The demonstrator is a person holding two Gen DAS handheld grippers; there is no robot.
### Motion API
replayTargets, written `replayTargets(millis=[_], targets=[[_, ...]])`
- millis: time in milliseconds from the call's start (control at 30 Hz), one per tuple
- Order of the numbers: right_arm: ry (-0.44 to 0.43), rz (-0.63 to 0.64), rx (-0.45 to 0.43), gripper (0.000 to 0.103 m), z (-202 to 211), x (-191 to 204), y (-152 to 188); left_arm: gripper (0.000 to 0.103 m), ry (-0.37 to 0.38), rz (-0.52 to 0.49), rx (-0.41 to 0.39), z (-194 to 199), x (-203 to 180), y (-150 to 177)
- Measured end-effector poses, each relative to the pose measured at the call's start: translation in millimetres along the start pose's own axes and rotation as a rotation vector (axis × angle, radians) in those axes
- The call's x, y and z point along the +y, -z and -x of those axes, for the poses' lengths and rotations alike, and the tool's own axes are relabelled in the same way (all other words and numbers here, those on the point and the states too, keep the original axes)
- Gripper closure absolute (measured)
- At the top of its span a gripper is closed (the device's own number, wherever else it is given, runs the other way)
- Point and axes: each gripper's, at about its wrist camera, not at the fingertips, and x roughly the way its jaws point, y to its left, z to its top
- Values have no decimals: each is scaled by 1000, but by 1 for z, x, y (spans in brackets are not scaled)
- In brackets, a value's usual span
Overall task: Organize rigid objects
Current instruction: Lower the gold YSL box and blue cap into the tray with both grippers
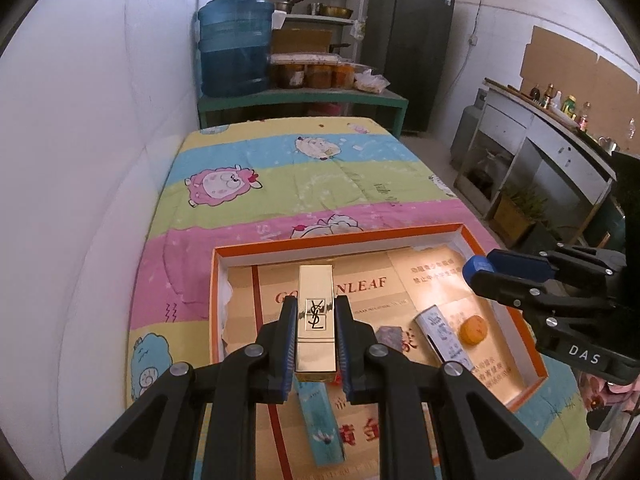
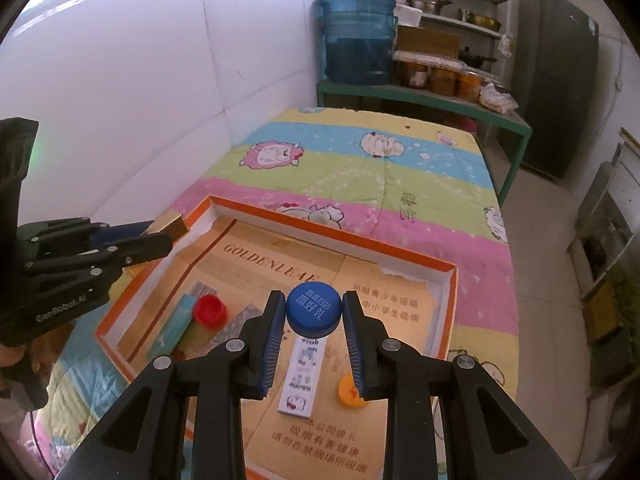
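Between my left gripper [image 1: 316, 316] jaws sits a clamped gold lipstick [image 1: 315, 320]; my right gripper [image 2: 314, 308] grips a blue cap [image 2: 313, 307], both apparently carried for sorting over the box [image 2: 332, 234].

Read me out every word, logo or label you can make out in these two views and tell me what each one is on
"YSL" monogram: gold lipstick case clamped in the left gripper.
"GOLDENLEAF": cardboard lining of the orange tray.
"DAS": body of the right gripper, seen from the left wrist.
"GenRobot.AI": left gripper's body, seen from the right wrist.
Chinese characters: blue bottle cap held by the right gripper, not legible enough to quote.
Chinese print on the cardboard and white printed box: too small.
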Motion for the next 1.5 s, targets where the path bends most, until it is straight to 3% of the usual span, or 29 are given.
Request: replayTargets(millis=[733,1500], targets=[[-16,-21,77,73,-57,-18,-22,85,13,69,116,-58,16,-18],[-26,-40,127,73,-88,-26,-20,85,12,85,172,-88,16,-18]])
